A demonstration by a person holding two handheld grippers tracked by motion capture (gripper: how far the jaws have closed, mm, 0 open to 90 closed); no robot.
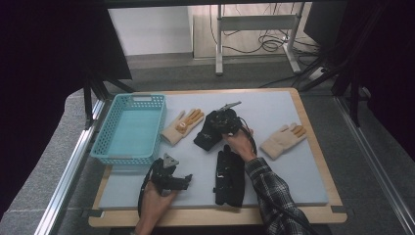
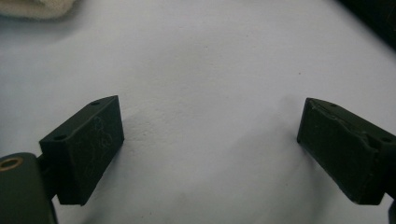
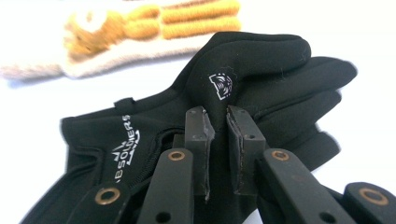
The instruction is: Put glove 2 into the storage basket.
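On the pale grey mat (image 1: 274,161) that covers the wooden table, seen from the high view, the right gripper (image 1: 221,121) sits on a black fabric glove with white lettering (image 1: 204,136) near the middle of the mat. A second black glove (image 1: 230,178) lies just below it, near the front edge. One cream knitted glove with yellow fingers (image 1: 182,126) lies to the left of the held glove, and another cream knitted glove (image 1: 283,139) lies near the right edge. A light blue plastic basket (image 1: 131,128) stands at the left edge. The left gripper (image 1: 182,181) hovers low by the front edge, with bare mat around it. From the left gripper view, its jaws stand wide apart with nothing between them, just plain mat (image 2: 205,70) below. From the right gripper view, the right gripper (image 3: 219,135) has its jaws nearly together, pinching a fold of the black glove (image 3: 261,70), and you can read the white letters on it. The cream glove (image 3: 140,32) lies just behind.
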